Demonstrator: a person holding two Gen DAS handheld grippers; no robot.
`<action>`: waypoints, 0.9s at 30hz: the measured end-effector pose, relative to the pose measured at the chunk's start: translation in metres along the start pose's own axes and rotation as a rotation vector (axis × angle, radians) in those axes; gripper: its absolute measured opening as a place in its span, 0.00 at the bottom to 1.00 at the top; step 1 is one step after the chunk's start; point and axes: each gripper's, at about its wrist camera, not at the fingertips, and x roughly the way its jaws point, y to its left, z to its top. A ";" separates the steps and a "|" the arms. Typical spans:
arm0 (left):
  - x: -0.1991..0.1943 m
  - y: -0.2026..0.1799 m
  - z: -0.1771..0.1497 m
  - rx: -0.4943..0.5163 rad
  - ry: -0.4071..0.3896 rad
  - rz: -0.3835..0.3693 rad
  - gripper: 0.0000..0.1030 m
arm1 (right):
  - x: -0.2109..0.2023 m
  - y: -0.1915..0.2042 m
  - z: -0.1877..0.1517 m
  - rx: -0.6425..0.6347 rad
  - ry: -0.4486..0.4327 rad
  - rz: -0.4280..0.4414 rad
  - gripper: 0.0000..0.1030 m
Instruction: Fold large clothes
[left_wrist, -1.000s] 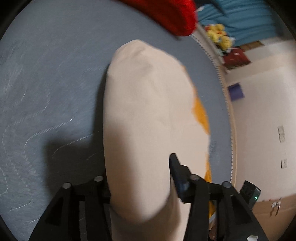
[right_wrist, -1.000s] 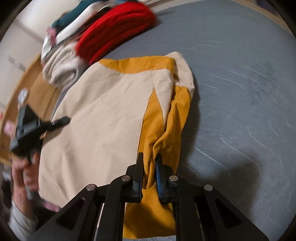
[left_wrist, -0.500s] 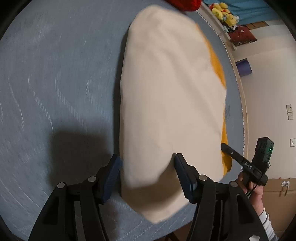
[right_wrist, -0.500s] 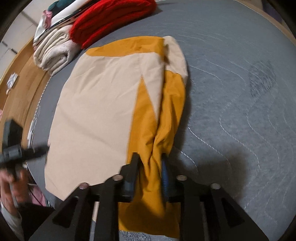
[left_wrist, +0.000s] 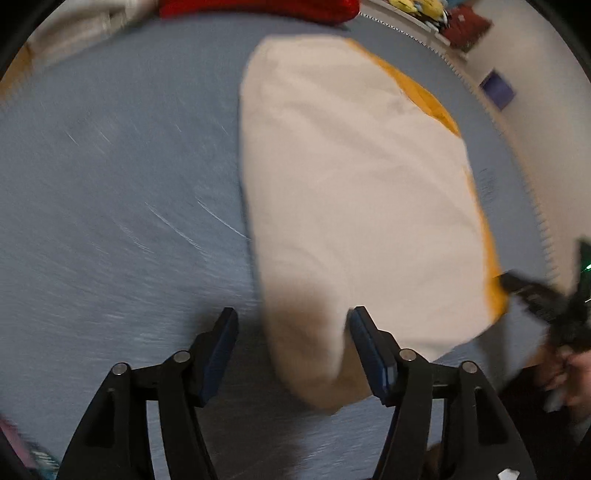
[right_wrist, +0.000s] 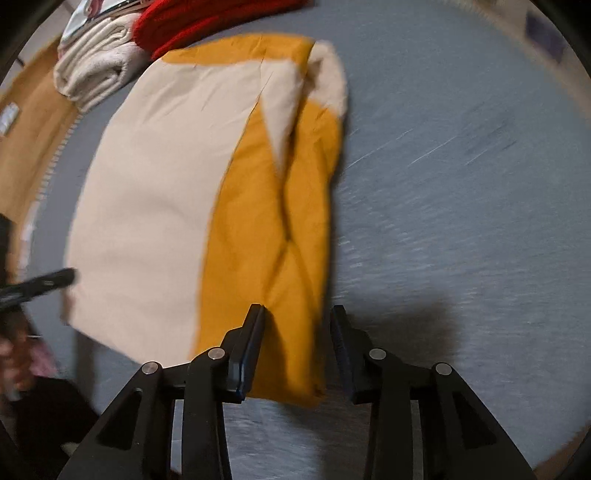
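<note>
The left gripper (left_wrist: 291, 328) has just been opening over the cream-and-mustard folded garment (left_wrist: 354, 192); the right gripper (right_wrist: 297, 325), released, alone shows mustard sleeve folds, centre frame.

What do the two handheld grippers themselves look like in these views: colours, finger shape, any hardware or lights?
Both the left gripper and right gripper are matte black, with angular linkage arms joined by round silver pins. Each flat finger carries a dark blue pad. In the left wrist view, the other gripper's body shows a small green light.

A home bedroom: grey quilted mattress (right_wrist: 461, 184), folded laundry pile (right_wrist: 96, 66), plush toys (left_wrist: 424, 11).
</note>
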 end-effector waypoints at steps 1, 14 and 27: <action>-0.013 -0.004 -0.005 0.010 -0.033 0.056 0.68 | -0.008 0.003 -0.002 -0.021 -0.026 -0.054 0.39; -0.141 -0.073 -0.122 -0.014 -0.366 0.079 0.99 | -0.156 0.075 -0.088 -0.080 -0.532 -0.205 1.00; -0.121 -0.080 -0.172 -0.061 -0.363 0.121 1.00 | -0.161 0.094 -0.172 -0.004 -0.453 -0.144 1.00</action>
